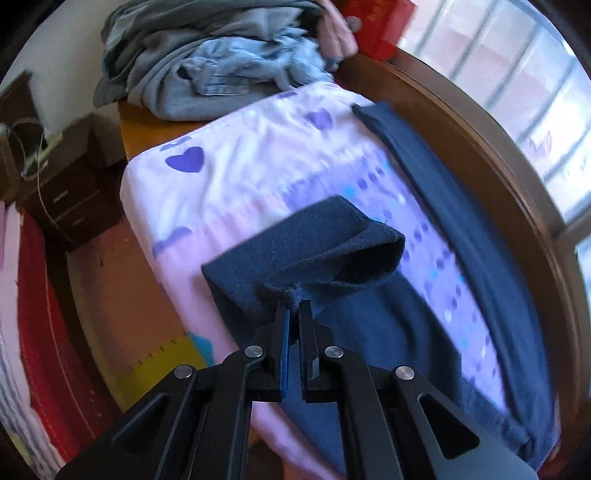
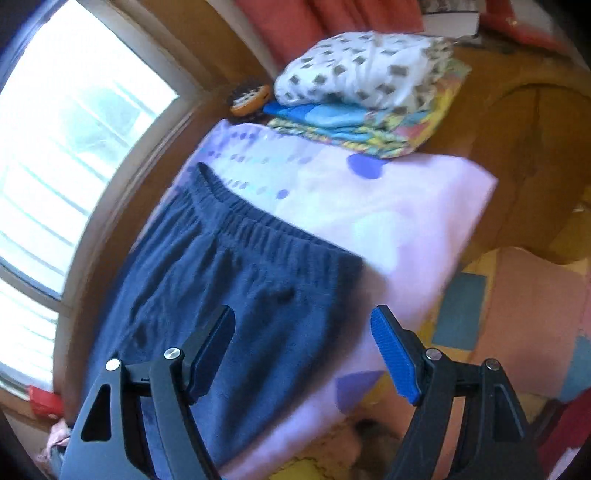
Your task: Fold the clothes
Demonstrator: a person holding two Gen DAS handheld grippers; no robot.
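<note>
A pair of navy blue trousers point(image 1: 458, 236) lies on a pale pink sheet with purple hearts point(image 1: 258, 162). In the left wrist view my left gripper point(image 1: 294, 301) is shut on the cuff of one navy trouser leg point(image 1: 317, 243), lifted off the sheet with the hem opening showing. In the right wrist view the trousers point(image 2: 221, 280) lie flat, their elastic waistband point(image 2: 266, 218) across the sheet point(image 2: 406, 221). My right gripper point(image 2: 303, 321) hangs open above the trousers near the waistband, nothing between its blue pads point(image 2: 395, 354).
A heap of grey and light blue clothes point(image 1: 207, 66) lies at the far end of the wooden table point(image 1: 147, 129), with a red box point(image 1: 380, 26) behind. A folded stack of patterned cloth point(image 2: 365, 92) sits beyond the sheet. A window point(image 2: 66, 155) runs along one side.
</note>
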